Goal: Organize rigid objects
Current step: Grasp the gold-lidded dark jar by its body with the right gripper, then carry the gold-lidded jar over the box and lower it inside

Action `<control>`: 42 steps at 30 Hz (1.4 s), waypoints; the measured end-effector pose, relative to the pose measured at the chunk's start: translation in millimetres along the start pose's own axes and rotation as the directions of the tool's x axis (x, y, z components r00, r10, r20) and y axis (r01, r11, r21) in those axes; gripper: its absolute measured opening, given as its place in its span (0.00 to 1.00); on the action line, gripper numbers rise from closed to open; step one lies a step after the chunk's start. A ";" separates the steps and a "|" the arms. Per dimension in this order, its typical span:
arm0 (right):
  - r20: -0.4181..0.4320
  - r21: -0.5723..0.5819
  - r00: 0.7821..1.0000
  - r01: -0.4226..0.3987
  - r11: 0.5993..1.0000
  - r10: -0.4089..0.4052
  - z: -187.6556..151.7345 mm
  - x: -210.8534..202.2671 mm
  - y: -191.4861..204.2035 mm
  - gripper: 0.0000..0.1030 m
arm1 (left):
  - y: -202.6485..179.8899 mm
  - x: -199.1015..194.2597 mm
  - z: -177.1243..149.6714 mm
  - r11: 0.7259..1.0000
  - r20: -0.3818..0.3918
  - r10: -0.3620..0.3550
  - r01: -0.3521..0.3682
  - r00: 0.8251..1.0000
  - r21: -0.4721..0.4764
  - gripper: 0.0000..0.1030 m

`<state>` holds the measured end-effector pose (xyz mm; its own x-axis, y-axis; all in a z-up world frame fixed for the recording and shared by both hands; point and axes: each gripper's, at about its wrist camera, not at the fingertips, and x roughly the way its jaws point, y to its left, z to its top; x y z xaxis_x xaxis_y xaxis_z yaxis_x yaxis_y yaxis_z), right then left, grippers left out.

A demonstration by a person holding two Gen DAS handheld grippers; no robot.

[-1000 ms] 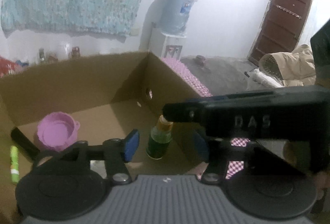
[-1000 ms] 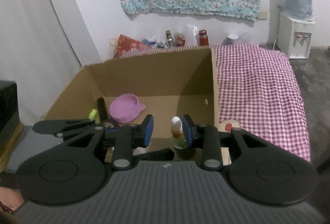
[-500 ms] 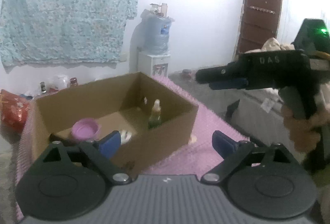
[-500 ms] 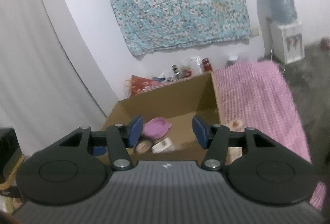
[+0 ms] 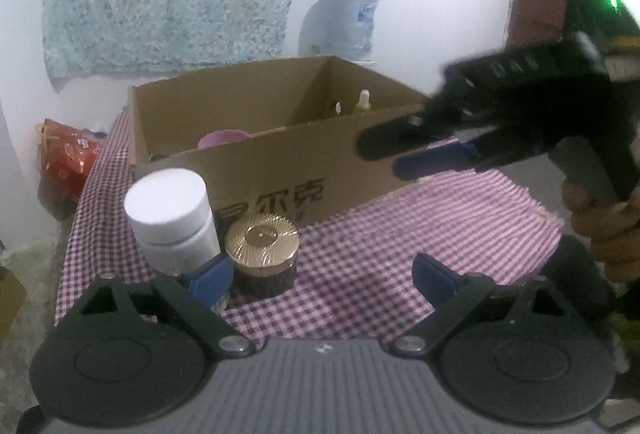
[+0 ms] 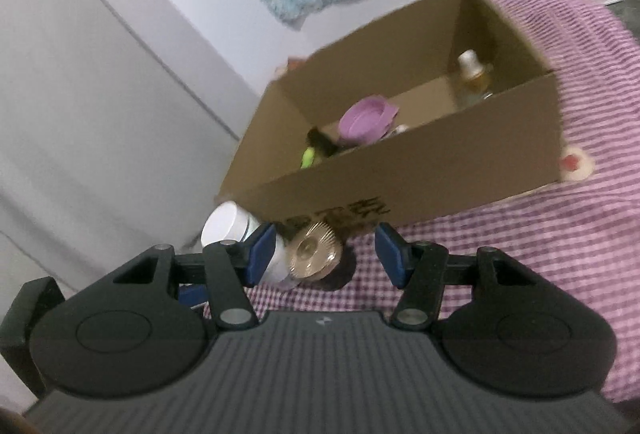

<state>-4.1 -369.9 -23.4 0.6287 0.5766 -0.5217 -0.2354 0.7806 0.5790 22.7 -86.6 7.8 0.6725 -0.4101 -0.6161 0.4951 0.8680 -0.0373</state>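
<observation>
Gold-lidded jar (image 5: pixel 262 258) first: it sits on the checked cloth (image 5: pixel 400 246) just outside the cardboard box (image 5: pixel 280 162), near wall, with the white bottle (image 5: pixel 172 218) touching or just beside it at its 9 o'clock. Both look rigid and fairly light; the jar's dark body may be glass, so I'd treat it as breakable, and that ribbed lid could be slick. Best hold, in my judgement, is across the round body below the lid.

Left tool (image 5: pixel 324 280) is spread wide and holds nothing, with one blue pad low beside the bottle. Right tool (image 6: pixel 326 254) is also apart and empty, the jar sitting between its pads, toward the 9 o'clock one.

The left view shows the right tool from outside, up at 2 o'clock, and the hand (image 5: pixel 604 230) gripping it. Only the right view looks down into the box: purple bowl (image 6: pixel 366 118), small amber bottle (image 6: pixel 472 80) in the far corner, something lime green (image 6: pixel 308 157) at 9 o'clock.
</observation>
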 end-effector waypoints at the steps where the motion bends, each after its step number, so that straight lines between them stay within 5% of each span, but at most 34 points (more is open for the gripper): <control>1: -0.010 -0.006 1.000 -0.002 1.000 0.002 -1.2 6.8 4.1 0.53 | -0.4 4.5 -2.2 1.000 -0.005 0.013 -0.013 1.000 0.007 0.94; 6: -0.057 -0.025 0.998 0.024 0.999 -0.025 1.0 45.2 10.0 0.51 | -0.9 32.2 -11.3 0.996 -0.026 0.084 -0.083 0.996 0.033 0.91; 21: -0.169 -0.023 0.985 0.026 0.999 -0.029 7.3 114.2 4.9 0.46 | 10.3 61.9 -18.0 0.997 -0.051 0.071 -0.072 0.996 -0.005 0.91; 30: -0.176 -0.031 0.984 0.035 0.999 -0.040 3.4 107.4 1.0 0.48 | 2.4 65.8 -10.9 0.999 -0.047 0.039 -0.039 0.998 0.008 0.91; 42: -0.121 0.034 0.987 0.105 0.994 -0.101 -12.2 59.4 -30.8 0.49 | -38.0 76.5 -13.8 0.992 -0.044 -0.092 0.096 0.995 0.083 0.91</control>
<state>31.5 -356.7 -79.9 0.5545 0.5202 -0.6495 -0.1422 0.8283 0.5420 47.7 -147.1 -48.7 0.5992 -0.4760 -0.6437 0.6014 0.7984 -0.0306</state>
